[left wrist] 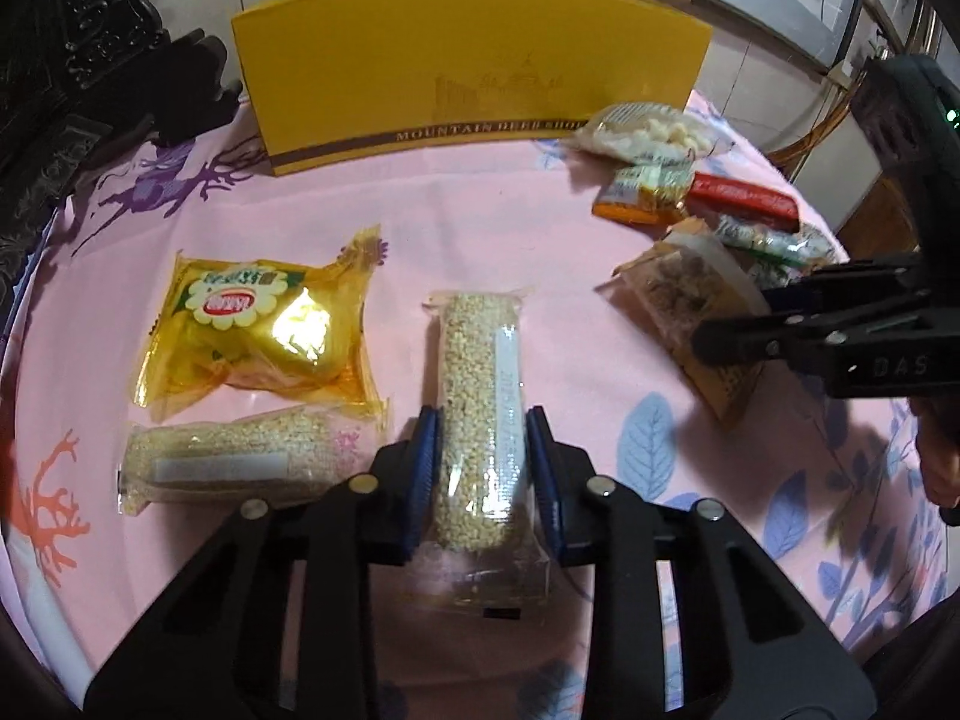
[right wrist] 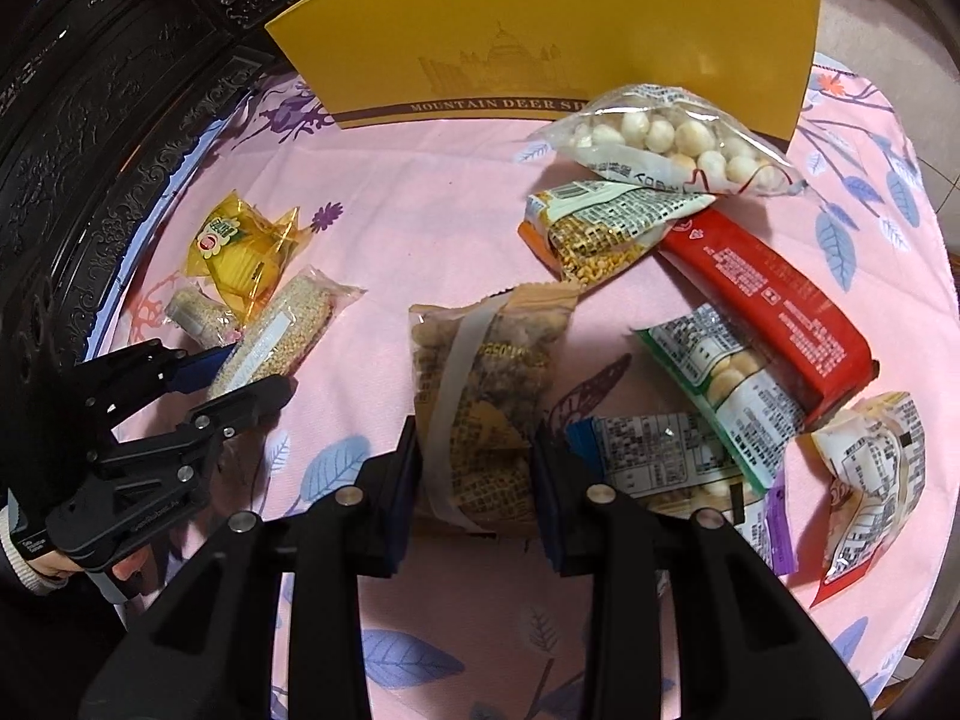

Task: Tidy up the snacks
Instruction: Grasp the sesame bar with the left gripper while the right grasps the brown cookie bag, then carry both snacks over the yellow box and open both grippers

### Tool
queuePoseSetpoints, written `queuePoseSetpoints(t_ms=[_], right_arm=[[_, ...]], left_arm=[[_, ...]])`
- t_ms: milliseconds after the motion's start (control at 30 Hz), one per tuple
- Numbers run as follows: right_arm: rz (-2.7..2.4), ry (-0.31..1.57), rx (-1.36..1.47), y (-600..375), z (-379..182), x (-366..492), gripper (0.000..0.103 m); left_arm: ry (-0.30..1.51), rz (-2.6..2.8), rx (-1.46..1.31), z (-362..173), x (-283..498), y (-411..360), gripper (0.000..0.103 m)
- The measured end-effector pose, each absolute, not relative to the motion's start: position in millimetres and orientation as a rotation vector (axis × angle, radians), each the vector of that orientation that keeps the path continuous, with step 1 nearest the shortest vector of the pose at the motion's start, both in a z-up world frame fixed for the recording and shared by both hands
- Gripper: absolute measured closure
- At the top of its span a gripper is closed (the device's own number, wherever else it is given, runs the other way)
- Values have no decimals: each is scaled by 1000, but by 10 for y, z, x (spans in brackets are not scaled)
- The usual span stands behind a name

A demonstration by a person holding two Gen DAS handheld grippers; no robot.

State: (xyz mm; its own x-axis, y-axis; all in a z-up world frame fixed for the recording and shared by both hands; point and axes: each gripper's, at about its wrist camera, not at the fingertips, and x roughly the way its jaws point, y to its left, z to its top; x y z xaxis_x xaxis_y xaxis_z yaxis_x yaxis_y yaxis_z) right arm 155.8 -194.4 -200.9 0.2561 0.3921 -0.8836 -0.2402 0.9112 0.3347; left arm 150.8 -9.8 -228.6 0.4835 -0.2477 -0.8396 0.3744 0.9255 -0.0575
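The left gripper [left wrist: 483,474] is being held low over the bench, its blue-padded fingers [left wrist: 425,474] set narrowly on either side of a clear-wrapped sesame bar [left wrist: 480,414]; whether the pads are pressing the wrapper cannot be told. The bar is lying lengthwise on the pink leaf-printed cloth [left wrist: 480,228] covering the bench. A second clear-wrapped sesame bar [left wrist: 234,465] is lying crosswise just to its left, touching a yellow cellophane cake packet [left wrist: 258,336] beyond it.

The right gripper [right wrist: 477,480] is being held over a tan clear-windowed nut packet [right wrist: 486,402], its fingers [right wrist: 405,480] close against both sides of the packet's near end; a firm grip cannot be confirmed. To the right, a loose heap is lying: a red foil bar [right wrist: 774,312], a green-edged packet [right wrist: 720,384] and a clear bag of white balls [right wrist: 666,141]. A yellow cardboard box [right wrist: 570,30] is standing upright at the far edge.
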Motion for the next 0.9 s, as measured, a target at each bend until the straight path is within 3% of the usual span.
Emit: queuePoseSetpoints(t_ms=[567,900], right_arm=[[418,1166,178,-2036,-1624,1510,69],[422,985,212,-2235,-868,1882,69]], left_arm=[[824,-353,49,-1514,1552,11,73],[648,-364,30,-826,2055,-30,73]])
